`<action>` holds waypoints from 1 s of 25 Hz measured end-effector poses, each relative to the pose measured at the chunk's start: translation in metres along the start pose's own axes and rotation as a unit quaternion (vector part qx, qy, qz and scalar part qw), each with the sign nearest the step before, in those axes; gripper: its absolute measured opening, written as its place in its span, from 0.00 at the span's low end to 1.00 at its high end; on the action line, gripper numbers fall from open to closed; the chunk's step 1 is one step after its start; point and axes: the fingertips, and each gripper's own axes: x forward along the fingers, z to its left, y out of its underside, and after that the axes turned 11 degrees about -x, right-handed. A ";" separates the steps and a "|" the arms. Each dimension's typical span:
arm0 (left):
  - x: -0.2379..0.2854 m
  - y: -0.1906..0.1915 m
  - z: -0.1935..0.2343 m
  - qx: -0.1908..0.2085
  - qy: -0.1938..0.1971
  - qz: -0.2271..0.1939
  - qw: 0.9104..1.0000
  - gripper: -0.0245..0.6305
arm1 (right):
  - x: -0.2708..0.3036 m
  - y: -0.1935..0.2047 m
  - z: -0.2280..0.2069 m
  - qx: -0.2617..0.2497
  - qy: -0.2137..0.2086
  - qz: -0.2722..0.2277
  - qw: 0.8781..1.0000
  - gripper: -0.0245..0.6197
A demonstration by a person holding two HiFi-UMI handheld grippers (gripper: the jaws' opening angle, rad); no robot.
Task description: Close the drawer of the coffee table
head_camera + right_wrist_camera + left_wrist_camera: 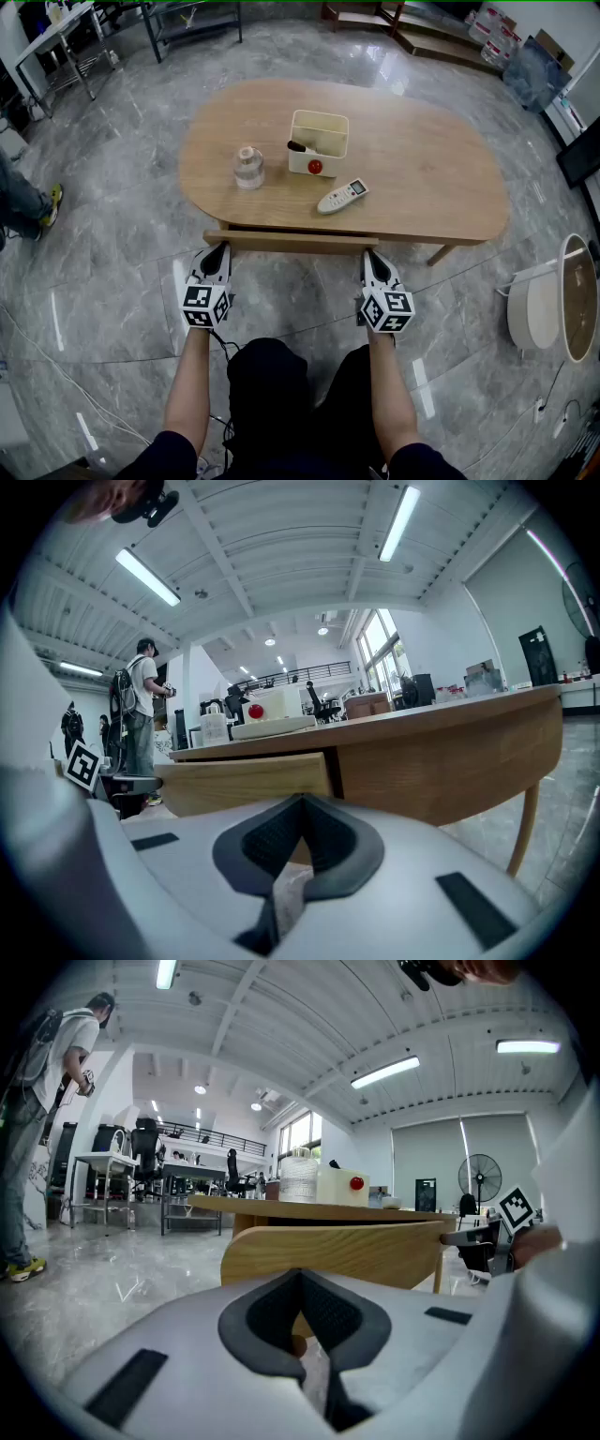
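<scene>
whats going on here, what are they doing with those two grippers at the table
A person holds a gripper in each hand at the front of a wooden coffee table. The left gripper and right gripper both have their jaws together and point at the two ends of the drawer front, at or very near it. The drawer sticks out a little from the table, so it is not yet shut. Pushing it in looks like the likely next move.

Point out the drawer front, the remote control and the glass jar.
drawer front (291,243): head view, middle of the wooden panel.
remote control (342,196): head view, centre of its body.
glass jar (248,168): head view, its clear body.
</scene>
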 end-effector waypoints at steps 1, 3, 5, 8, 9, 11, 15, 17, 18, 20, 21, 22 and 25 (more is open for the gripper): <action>0.001 0.000 0.001 0.001 0.000 0.001 1.000 0.07 | 0.001 -0.001 0.000 0.000 0.000 0.000 1.000 0.08; 0.004 -0.001 0.001 0.008 -0.003 0.002 1.000 0.07 | 0.004 -0.001 -0.001 0.000 -0.001 0.002 1.000 0.08; 0.007 -0.002 0.002 0.015 -0.007 0.004 1.000 0.07 | 0.007 -0.002 -0.002 -0.002 0.001 0.002 1.000 0.08; 0.011 -0.003 0.003 0.003 -0.007 0.003 1.000 0.07 | 0.011 -0.002 -0.004 -0.003 0.003 -0.003 1.000 0.08; 0.012 -0.003 0.003 0.001 -0.008 0.003 1.000 0.07 | 0.012 -0.002 -0.005 -0.002 0.003 -0.004 1.000 0.08; 0.015 -0.004 0.003 0.005 -0.011 0.004 1.000 0.07 | 0.014 -0.003 -0.006 -0.001 0.004 -0.004 1.000 0.08; 0.019 -0.005 0.006 0.005 -0.011 0.008 1.000 0.07 | 0.019 -0.003 -0.006 0.001 0.006 -0.004 1.000 0.08; 0.020 -0.005 0.006 0.010 -0.013 0.008 1.000 0.07 | 0.020 -0.003 -0.007 -0.001 0.007 -0.004 1.000 0.08; 0.021 -0.005 0.006 0.017 -0.015 0.007 1.000 0.07 | 0.020 -0.004 -0.007 -0.004 0.007 -0.003 1.000 0.08; 0.022 -0.007 0.006 0.027 -0.019 0.002 0.999 0.07 | 0.022 -0.005 -0.008 -0.009 0.009 -0.004 1.000 0.08; 0.023 -0.008 0.006 0.025 -0.020 0.001 0.999 0.07 | 0.023 -0.006 -0.008 -0.009 0.009 -0.005 1.000 0.08; 0.024 -0.008 0.007 0.022 -0.021 0.000 1.000 0.07 | 0.025 -0.006 -0.009 -0.008 0.009 -0.007 1.000 0.08; 0.029 -0.010 0.009 0.018 -0.022 -0.004 1.000 0.07 | 0.030 -0.007 -0.010 -0.011 0.011 -0.008 1.000 0.08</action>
